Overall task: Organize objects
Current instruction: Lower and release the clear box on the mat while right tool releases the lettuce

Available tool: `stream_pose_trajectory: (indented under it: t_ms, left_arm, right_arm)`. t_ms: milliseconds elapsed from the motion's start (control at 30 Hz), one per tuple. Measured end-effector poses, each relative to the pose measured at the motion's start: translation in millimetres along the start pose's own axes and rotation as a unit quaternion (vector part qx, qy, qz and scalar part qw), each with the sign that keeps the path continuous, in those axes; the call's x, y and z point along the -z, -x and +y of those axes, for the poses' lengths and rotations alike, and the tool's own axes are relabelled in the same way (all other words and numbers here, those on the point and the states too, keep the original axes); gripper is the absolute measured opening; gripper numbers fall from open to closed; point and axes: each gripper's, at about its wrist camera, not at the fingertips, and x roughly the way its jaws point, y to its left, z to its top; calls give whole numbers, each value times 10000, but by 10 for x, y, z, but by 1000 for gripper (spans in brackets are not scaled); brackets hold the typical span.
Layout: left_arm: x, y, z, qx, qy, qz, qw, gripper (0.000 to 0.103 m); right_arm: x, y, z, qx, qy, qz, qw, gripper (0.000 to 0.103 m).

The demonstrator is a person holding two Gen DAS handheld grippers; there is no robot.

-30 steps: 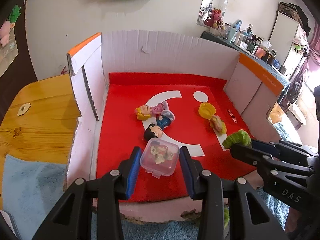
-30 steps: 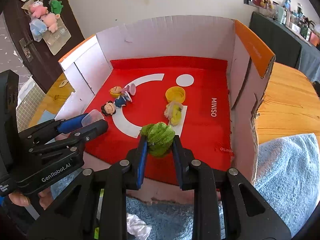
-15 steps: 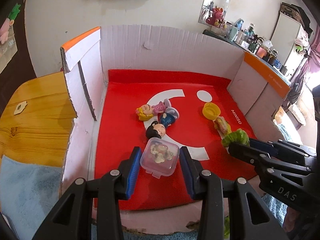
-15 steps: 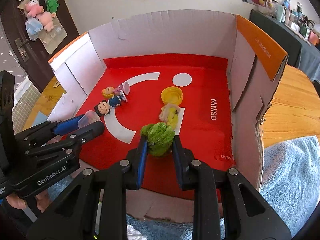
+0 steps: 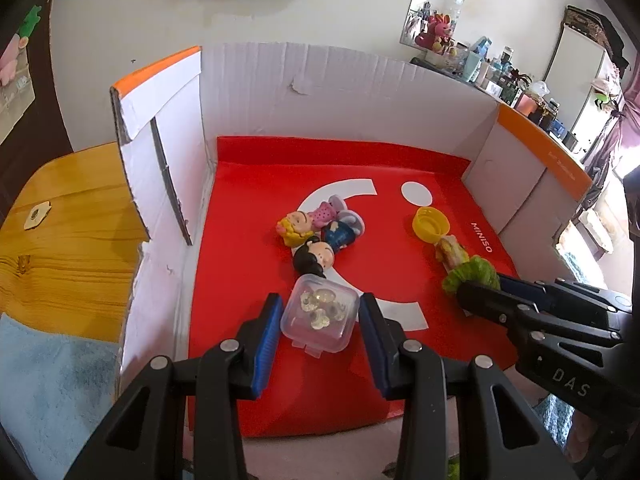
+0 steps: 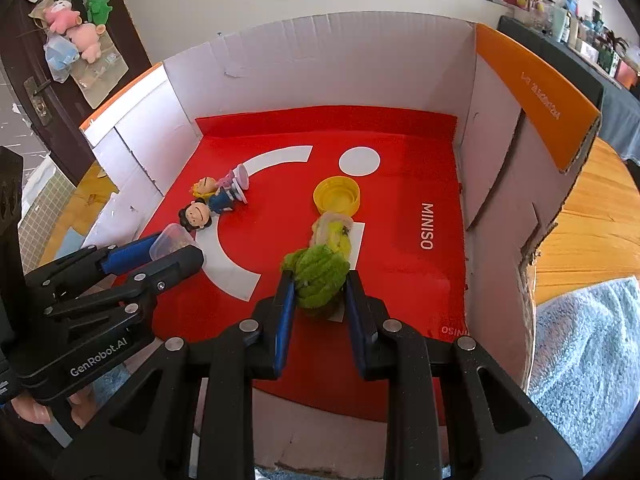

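Your left gripper (image 5: 319,318) is clamped on a small clear plastic case (image 5: 319,312) with pale, glassy bits inside; both blue pads press its sides, the jaws standing partly apart to fit its width. The case hangs over the near part of the red mat (image 5: 248,240) that lines the cardboard box (image 5: 320,92).

Your right gripper (image 6: 320,284) is nearly closed, squeezing a fuzzy green toy (image 6: 318,276) between its pads. In the left wrist view that gripper reaches in from about 4 o'clock, with the green toy (image 5: 472,276) at its tip. In the right wrist view your left gripper (image 6: 172,248) reaches in from about 9 o'clock, carrying the clear case (image 6: 174,238).

Seen from the left wrist, just beyond the case at 12 o'clock lies a black-haired figurine (image 5: 316,258) in blue. Touching it on the far side is a blonde figurine (image 5: 298,228) in pink. Both are on their sides, on the white curve printed on the mat.

Toward 2 o'clock from the case a yellow bottle cap (image 5: 431,224) sits open side up, near the white dot (image 5: 417,193). A pale yellowish fuzzy toy (image 5: 452,252) lies just on the near side of the cap, between it and the green toy. In the right wrist view this fuzzy toy (image 6: 334,232) sits directly at 12 o'clock from the green one, touching it or nearly so.

The box stands on a wooden table (image 5: 68,216), with a light blue towel (image 5: 44,380) at 8 o'clock in the left wrist view. Your fingers (image 6: 32,412) show at the lower left corner of the right wrist view.
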Motion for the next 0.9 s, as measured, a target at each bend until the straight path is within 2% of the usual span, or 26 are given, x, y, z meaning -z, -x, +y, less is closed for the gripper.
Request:
stream_pose_trajectory:
  t_ms: [900]
  left_arm:
    - [-37,-100,-39,-34,-16,-3,10000,41]
  right_arm:
    - [-31,-12,-8,23,-15,-22,10000,24]
